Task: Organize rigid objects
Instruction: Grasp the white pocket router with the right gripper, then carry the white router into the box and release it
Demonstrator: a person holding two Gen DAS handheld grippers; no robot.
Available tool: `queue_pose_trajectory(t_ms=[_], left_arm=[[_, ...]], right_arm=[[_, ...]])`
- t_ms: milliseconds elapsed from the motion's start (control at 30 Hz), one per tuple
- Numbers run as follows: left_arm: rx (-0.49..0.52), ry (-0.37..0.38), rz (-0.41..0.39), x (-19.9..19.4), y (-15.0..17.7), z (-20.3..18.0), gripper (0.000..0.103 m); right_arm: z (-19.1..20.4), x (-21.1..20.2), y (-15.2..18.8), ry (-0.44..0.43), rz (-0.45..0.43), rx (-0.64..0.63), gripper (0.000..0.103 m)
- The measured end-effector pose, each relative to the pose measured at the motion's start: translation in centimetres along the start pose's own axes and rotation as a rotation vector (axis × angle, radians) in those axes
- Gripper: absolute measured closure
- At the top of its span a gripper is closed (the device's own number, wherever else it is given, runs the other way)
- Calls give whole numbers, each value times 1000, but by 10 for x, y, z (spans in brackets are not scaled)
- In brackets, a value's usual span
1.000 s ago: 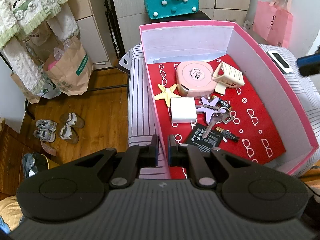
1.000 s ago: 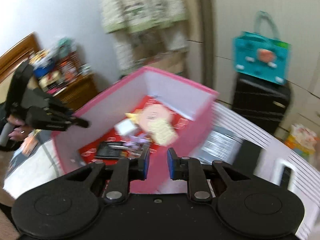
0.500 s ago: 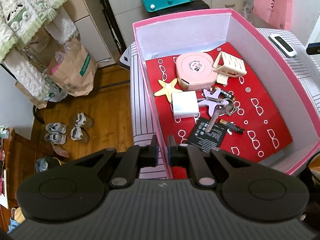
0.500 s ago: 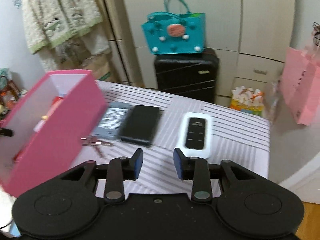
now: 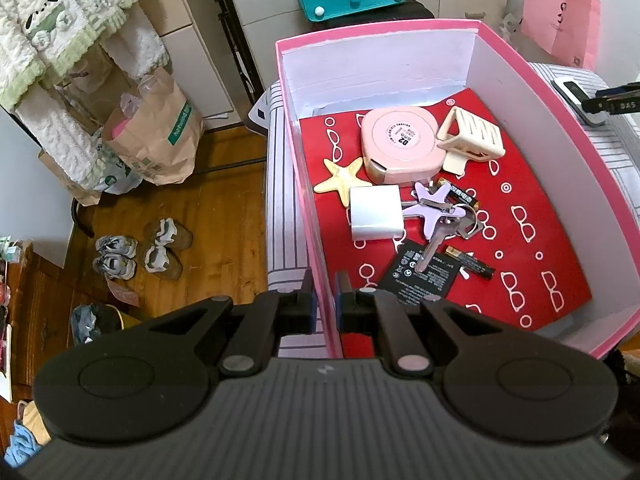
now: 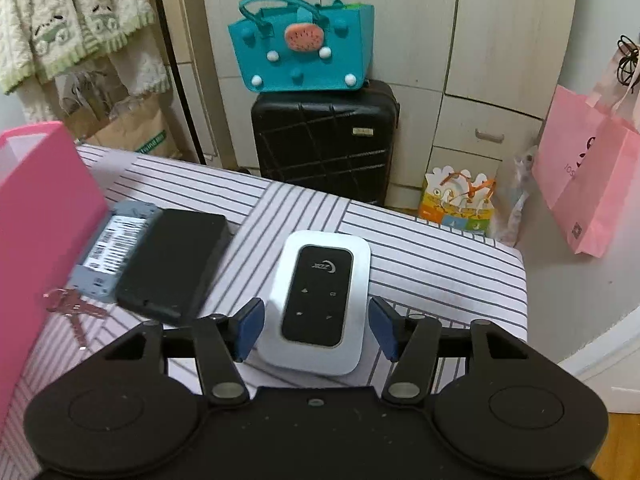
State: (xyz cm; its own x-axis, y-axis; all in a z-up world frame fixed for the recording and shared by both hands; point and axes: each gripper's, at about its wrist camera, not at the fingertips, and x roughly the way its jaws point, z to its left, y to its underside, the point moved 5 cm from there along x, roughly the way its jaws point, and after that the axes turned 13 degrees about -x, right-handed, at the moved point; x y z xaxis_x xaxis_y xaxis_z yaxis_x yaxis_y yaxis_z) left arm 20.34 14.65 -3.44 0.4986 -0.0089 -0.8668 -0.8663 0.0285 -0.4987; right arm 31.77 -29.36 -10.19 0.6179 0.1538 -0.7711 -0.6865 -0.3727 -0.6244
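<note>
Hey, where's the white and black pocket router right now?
In the right wrist view the pocket router lies flat on the striped cloth, outside the pink box, between the open fingers of the right hand-held gripper, right of the black case.

A lived-in home bedroom or dressing corner: fleecy cream-and-green garments (image 5: 60, 36) hang on a rack beside pale wardrobe doors (image 6: 500, 60) w/ drawers, over a wood plank floor (image 5: 216, 216). Two pairs of worn sneakers (image 5: 140, 250) sit on the floor near a brown paper shopping bag (image 5: 160, 136); a black hard-shell suitcase (image 6: 324, 140) stands vs. the wardrobe, topped by a teal felt tote (image 6: 300, 52). A pink gift bag (image 6: 588, 172) hangs at right, by a striped cloth-covered surface (image 6: 420, 256).
</note>
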Motion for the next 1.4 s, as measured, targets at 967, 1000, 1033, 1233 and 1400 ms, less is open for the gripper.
queue_pose_trajectory(t_ms=[967,1000,1033,1233,1400], left_arm=[[12,13,-24,0,2,2,96],[14,13,-24,0,2,1,96],[16,14,-25,0,2,1,96],[25,18,-27,0,2,1,96],[27,20,-26,0,2,1,96]], right_arm=[[30,-51,-15,-28,-93,37,38],[38,-61,-19,-54,-110,26,37],[45,-68,-23,-73,-124,16,37],[104,-116,-52,-256,-227,-91,37],[158,-134,-71,-417,-254,-208,37]])
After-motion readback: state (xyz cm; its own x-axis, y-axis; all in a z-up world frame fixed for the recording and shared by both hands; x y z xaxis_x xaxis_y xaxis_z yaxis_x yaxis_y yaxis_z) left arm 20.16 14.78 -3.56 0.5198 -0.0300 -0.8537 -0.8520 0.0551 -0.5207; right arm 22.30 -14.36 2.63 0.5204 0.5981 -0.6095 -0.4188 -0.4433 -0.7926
